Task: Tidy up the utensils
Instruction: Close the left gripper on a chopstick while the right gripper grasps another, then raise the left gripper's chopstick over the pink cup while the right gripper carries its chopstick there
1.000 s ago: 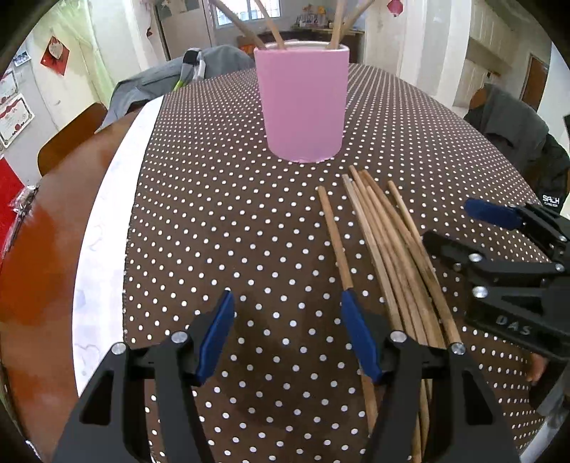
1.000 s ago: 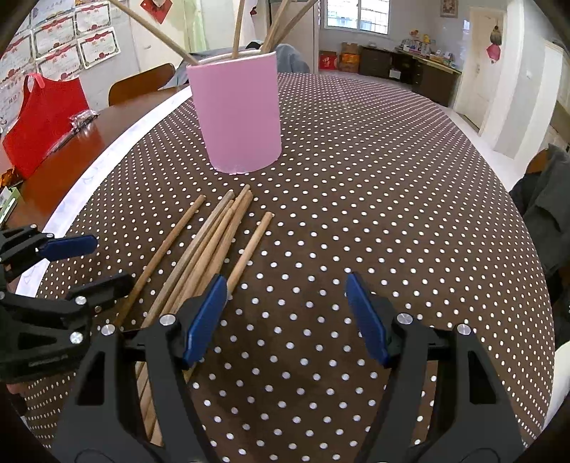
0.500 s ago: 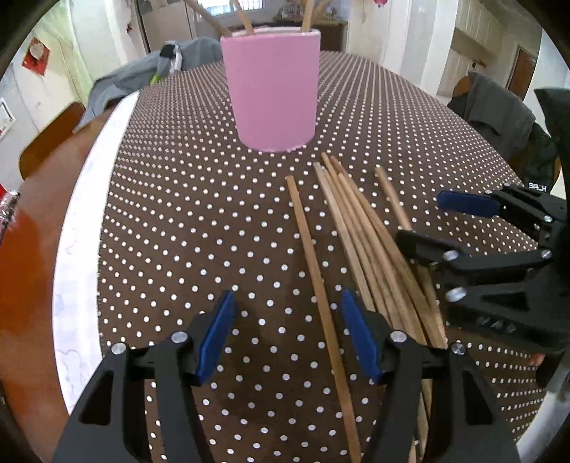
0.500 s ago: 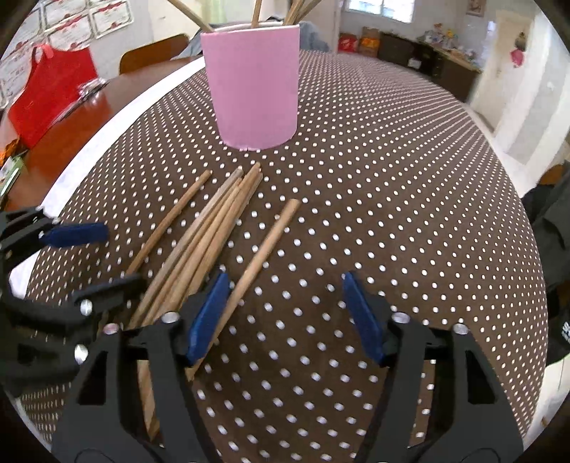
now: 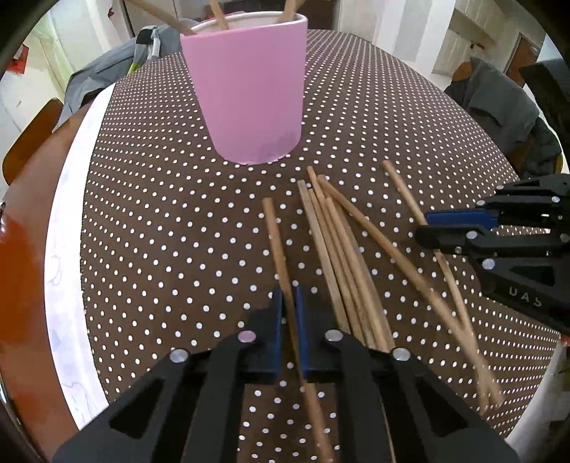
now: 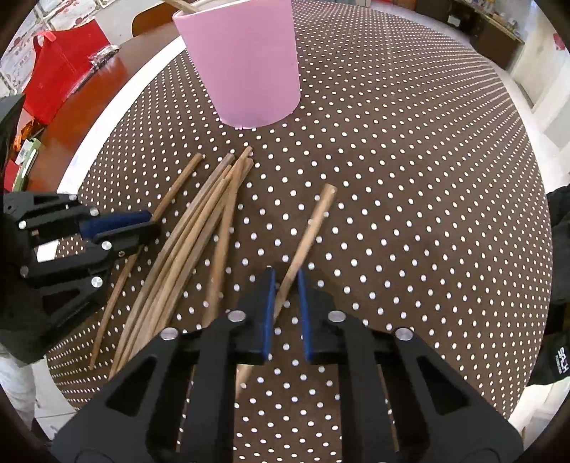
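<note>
Where chopsticks [image 5: 349, 270] reach frame bottom, their ends blur.

Left tool [image 5: 289, 302] clamped, right tool [image 6: 285, 285] clamped

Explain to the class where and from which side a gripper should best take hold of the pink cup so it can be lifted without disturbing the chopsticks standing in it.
Grip the pink cup around its smooth side wall at mid-height, coming in level from the side. Chopsticks stick up past its rim, so a grasp from above would likely knock them.
</note>
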A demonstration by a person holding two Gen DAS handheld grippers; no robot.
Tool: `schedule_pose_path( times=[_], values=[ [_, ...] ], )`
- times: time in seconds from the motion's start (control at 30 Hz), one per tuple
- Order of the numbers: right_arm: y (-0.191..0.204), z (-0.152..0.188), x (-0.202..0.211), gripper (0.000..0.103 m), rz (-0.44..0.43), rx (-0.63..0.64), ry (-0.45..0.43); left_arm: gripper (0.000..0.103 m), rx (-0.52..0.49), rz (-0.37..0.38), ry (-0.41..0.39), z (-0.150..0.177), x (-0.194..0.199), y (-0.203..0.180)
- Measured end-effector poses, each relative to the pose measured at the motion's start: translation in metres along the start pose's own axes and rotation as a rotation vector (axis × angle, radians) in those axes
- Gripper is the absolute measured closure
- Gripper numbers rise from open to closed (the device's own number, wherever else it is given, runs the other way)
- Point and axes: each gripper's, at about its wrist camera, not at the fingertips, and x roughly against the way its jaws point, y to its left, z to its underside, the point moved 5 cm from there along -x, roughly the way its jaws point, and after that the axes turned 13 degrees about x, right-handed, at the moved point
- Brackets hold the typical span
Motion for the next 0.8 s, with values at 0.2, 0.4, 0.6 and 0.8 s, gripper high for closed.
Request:
schedule_pose_path(
  times=[0.2,0.4,0.6,0.8],
  values=[
    [-0.005,-0.009,0.003,0.097,-0.037,-0.024,-0.047,0.097,0.074,0.075,-0.039,-0.002,0.003,0.010],
    [-0.010,-0.002,0.034,0.097,-0.035,-0.037,-0.198,0.097,0.095,0.151,-0.236,-0.009,0.043,0.010],
    [-0.001,-0.005,0.084,0.097,0.011,-0.006,-0.382,0.097,0.097,0.239,-0.483,-0.015,0.102,-0.004],
    [0.002,-0.012,0.126,0.097,0.019,-0.017,-0.552,0.097,0.118,0.300,-0.680,-0.017,0.141,-0.011]
  ],
)
